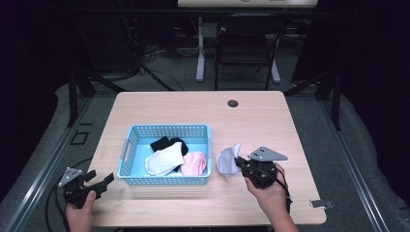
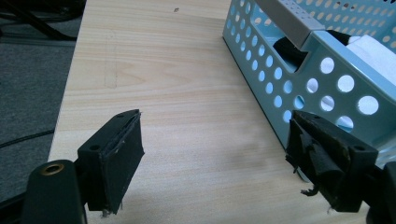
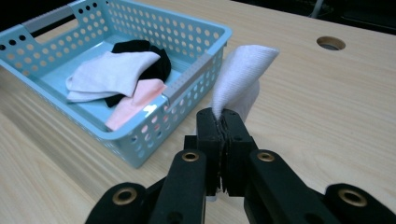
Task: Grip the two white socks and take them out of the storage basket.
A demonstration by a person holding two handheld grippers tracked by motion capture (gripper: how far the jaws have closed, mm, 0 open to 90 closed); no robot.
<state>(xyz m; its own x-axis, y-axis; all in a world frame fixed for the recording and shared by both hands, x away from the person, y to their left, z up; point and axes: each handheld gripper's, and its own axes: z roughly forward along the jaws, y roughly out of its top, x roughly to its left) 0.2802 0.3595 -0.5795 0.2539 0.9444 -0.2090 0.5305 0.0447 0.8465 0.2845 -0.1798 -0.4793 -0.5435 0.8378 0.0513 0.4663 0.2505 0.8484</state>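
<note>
My right gripper [image 3: 223, 122] is pinched tight on one edge of a white sock [image 3: 243, 70], so the rest flops free beyond the tips. Just to its left sits the blue basket [image 1: 133, 131], holding white, black and pink socks, probably where this one goes. My left gripper [image 2: 212, 161] rests spread and empty at the basket's outer side. Under both lies a pale wood table [image 1: 261, 113]; beyond it, a dark room.

Right gripper [image 3: 223, 122] has its jaws clamped together; left gripper [image 2: 215, 154] gapes wide.
</note>
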